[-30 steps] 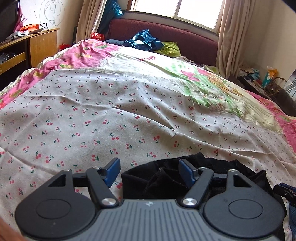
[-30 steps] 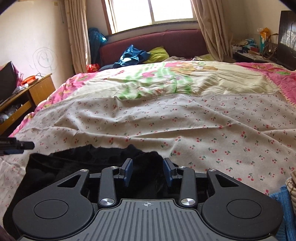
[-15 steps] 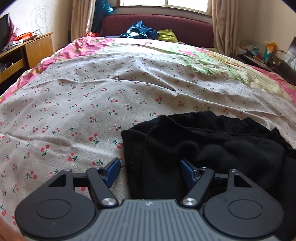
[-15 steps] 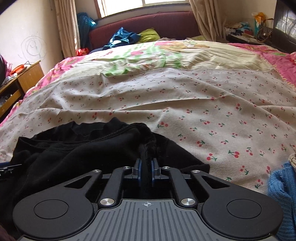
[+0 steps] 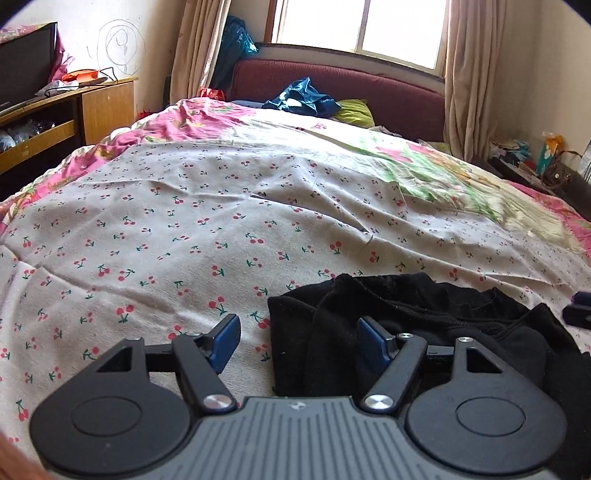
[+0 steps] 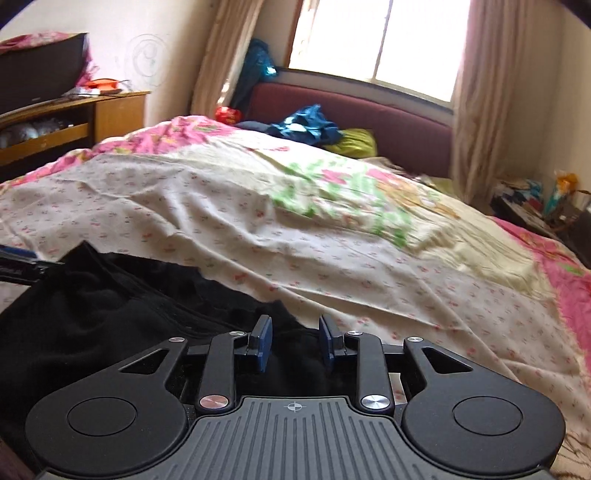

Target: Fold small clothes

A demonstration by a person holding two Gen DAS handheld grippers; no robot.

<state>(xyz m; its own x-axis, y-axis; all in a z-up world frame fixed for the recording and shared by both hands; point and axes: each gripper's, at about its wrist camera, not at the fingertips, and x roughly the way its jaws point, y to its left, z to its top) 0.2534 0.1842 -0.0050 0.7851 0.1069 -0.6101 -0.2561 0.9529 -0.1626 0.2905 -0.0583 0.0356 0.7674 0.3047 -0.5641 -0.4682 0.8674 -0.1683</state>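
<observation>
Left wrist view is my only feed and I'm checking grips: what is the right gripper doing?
Observer: The right gripper has its jaws opening, with black cloth lying between them and the pads apart.
Operator: What lies beyond its fingers?
Observer: The cloth's far edge, then cherry-print sheet.
Operator: Does it see my left gripper?
Observer: Only a dark tip at the picture's left edge, beside the cloth; I cannot tell whether it touches.

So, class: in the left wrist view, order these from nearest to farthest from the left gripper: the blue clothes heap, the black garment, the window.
1. Black garment: right at the left gripper, its edge between the open jaws.
2. Blue clothes heap: far end of the bed, by the headboard.
3. Window: behind the headboard, top.
</observation>
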